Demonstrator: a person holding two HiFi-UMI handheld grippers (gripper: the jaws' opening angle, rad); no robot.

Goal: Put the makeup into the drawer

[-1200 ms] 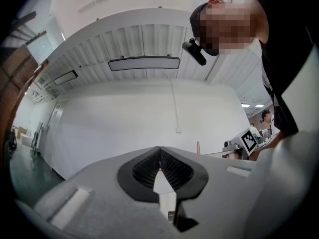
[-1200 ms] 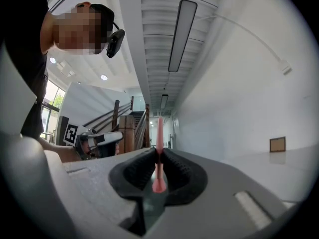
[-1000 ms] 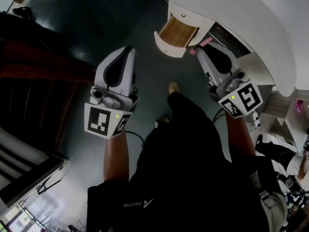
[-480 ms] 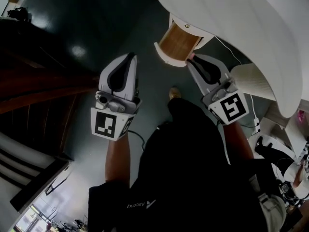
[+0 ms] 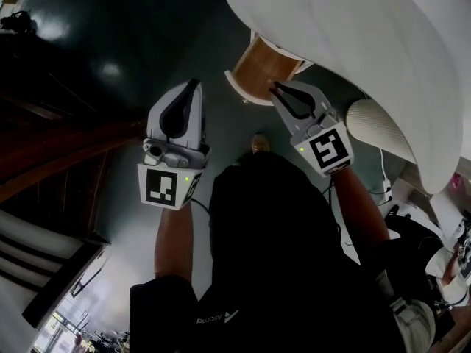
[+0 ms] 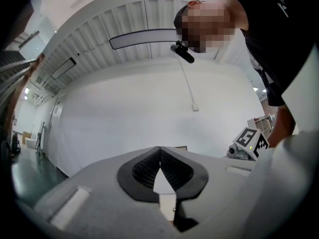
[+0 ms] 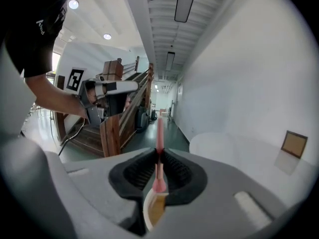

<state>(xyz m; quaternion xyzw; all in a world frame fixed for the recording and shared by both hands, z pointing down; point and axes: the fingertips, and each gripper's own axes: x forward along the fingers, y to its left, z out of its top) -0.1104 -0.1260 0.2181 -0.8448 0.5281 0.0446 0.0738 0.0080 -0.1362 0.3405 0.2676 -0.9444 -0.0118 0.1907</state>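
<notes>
- Right gripper view shows the right tongs [image 7: 159, 153] clamped on a thin pink makeup stick [image 7: 159, 133]. Its long axis runs straight up the middle of the frame, and its far end points out past the tips.
- The stick's lower end sits in the gap between the pads. Just below it are the pale rim and wood floor of the open drawer [image 7: 155, 210].
- Head view places the drawer [image 5: 257, 65] at upper centre, under the white surface [image 5: 353, 28]. The right tongs [image 5: 276, 88] have their tips at its edge, so this hand is much the nearer.
- The left tongs [image 5: 195, 87] are closed on nothing and hang well apart at left centre.
- The release probably calls for tipping the stick down along the drawer floor.
</notes>
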